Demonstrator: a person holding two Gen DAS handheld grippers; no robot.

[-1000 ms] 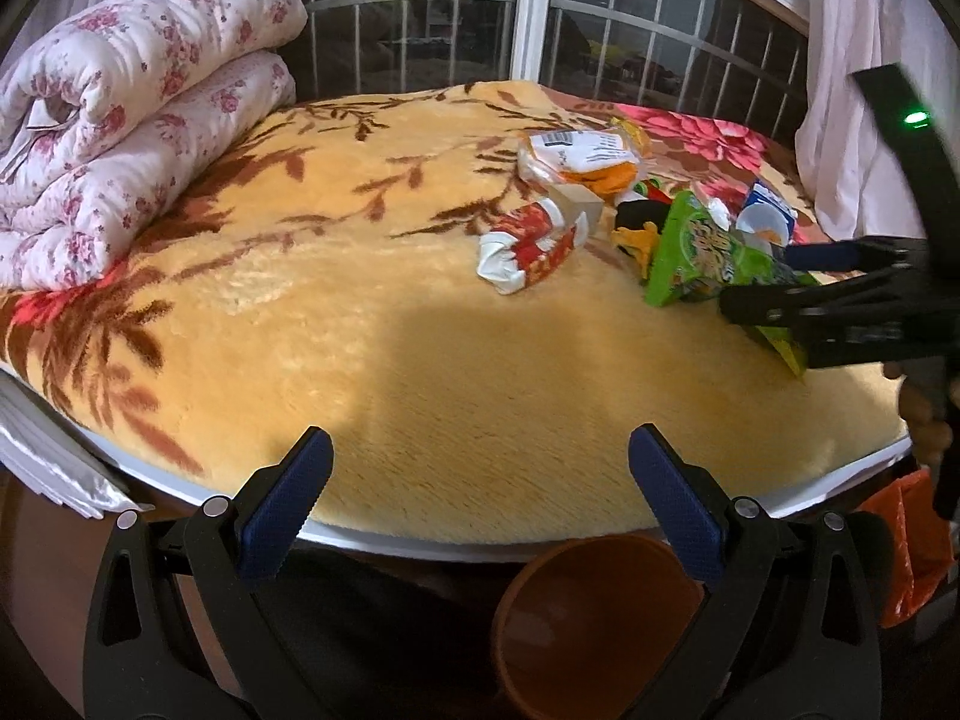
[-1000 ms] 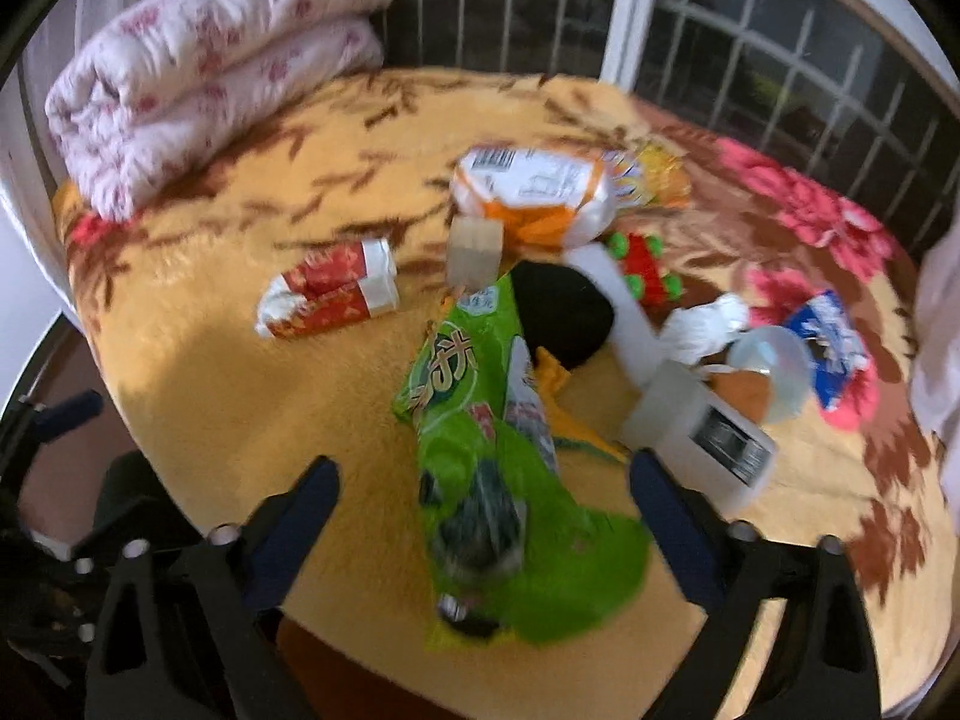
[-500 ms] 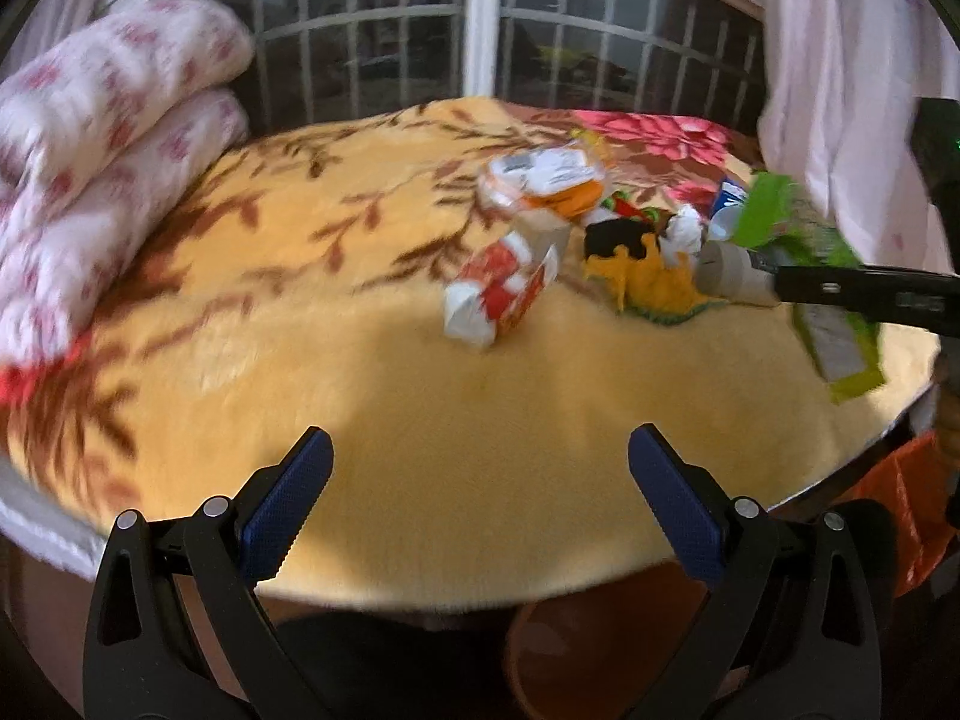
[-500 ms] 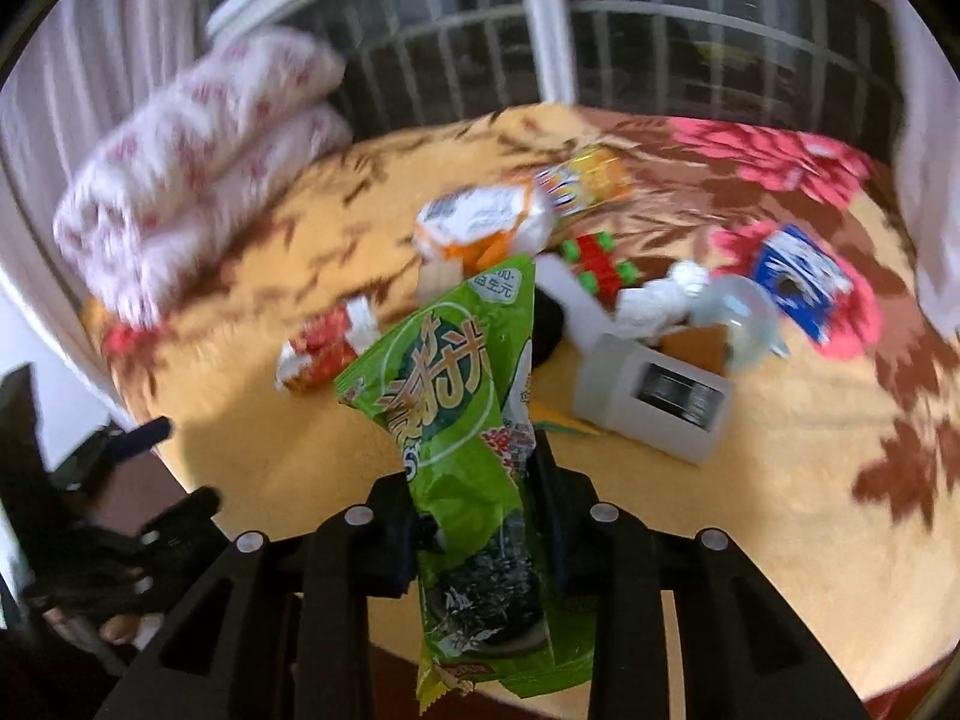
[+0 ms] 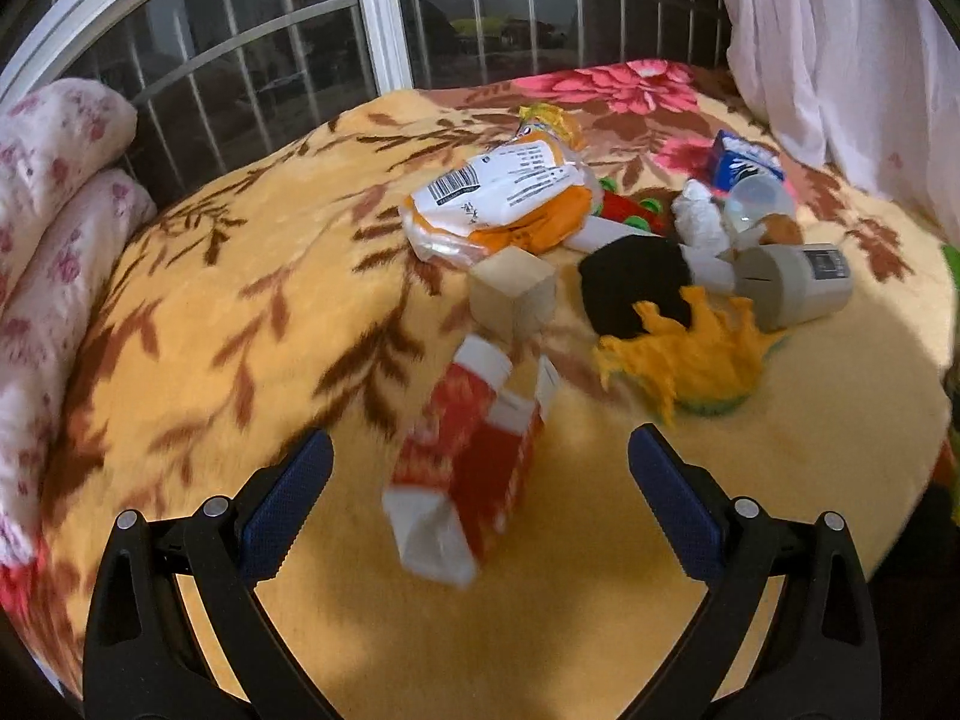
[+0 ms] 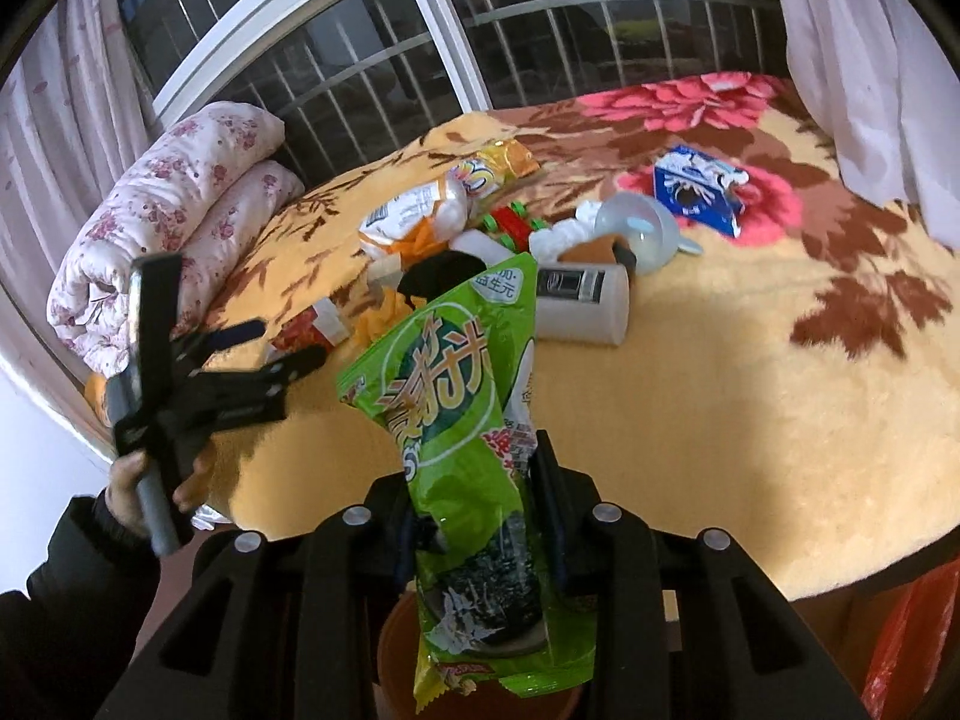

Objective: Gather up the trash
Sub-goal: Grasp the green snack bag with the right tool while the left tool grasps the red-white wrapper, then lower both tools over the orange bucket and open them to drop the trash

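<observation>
My right gripper point(image 6: 480, 516) clamped the green bag point(image 6: 462, 420) above the orange bin point(image 6: 480, 690); my left gripper point(image 5: 480, 498) gaped wide around the red carton point(image 5: 468, 468) on the blanket point(image 5: 210, 330).

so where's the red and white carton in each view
Left wrist: the red and white carton lies low centre, between the open left gripper fingers.
Right wrist: partly hidden, left of centre, beyond the green snack bag.
Shared landmark: the grey cylinder.
</observation>
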